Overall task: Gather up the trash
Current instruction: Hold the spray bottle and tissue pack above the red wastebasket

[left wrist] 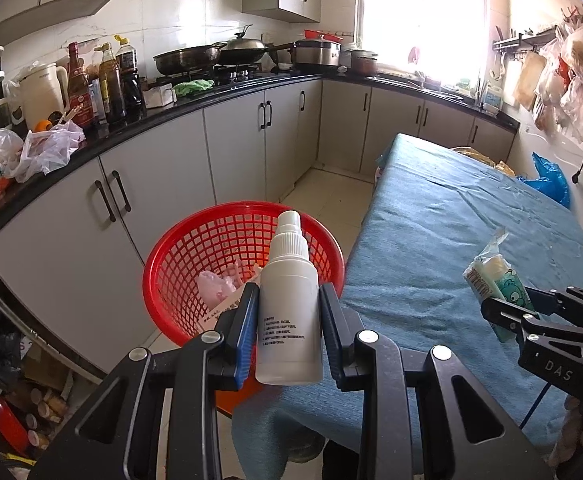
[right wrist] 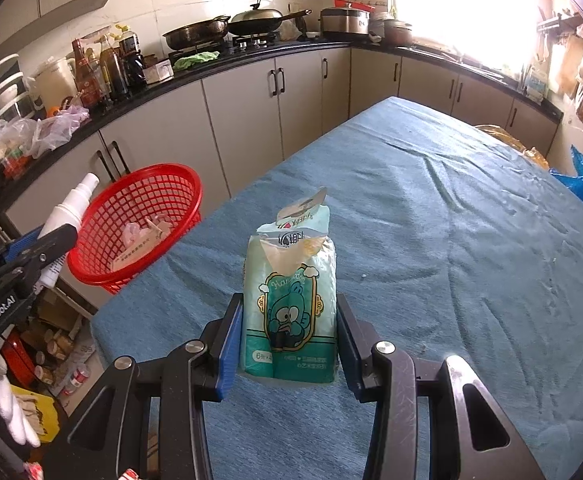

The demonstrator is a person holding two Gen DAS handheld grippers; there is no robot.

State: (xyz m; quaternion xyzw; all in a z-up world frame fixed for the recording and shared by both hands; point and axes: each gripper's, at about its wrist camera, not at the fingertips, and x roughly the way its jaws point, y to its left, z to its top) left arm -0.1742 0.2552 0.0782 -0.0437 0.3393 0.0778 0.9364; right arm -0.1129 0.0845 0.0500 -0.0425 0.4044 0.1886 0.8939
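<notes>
1. Kitchen cabinets and a cluttered dark counter [left wrist: 195, 100] run behind my table [right wrist: 411, 200], which is draped in blue cloth.
2. My left gripper [left wrist: 289, 320] is clamped on a white spray bottle [left wrist: 289, 300], held upright above the red basket [left wrist: 179, 248] just beside the table edge.
3. Pink scraps and paper already lie in that basket.
4. My right gripper [right wrist: 289, 344] grips a green tissue pack [right wrist: 291, 304] with a torn top, over the table.

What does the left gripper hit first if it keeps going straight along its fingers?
Likely the red basket: it sits directly beyond the left gripper and the white spray bottle it holds. Depth is unclear.
</notes>
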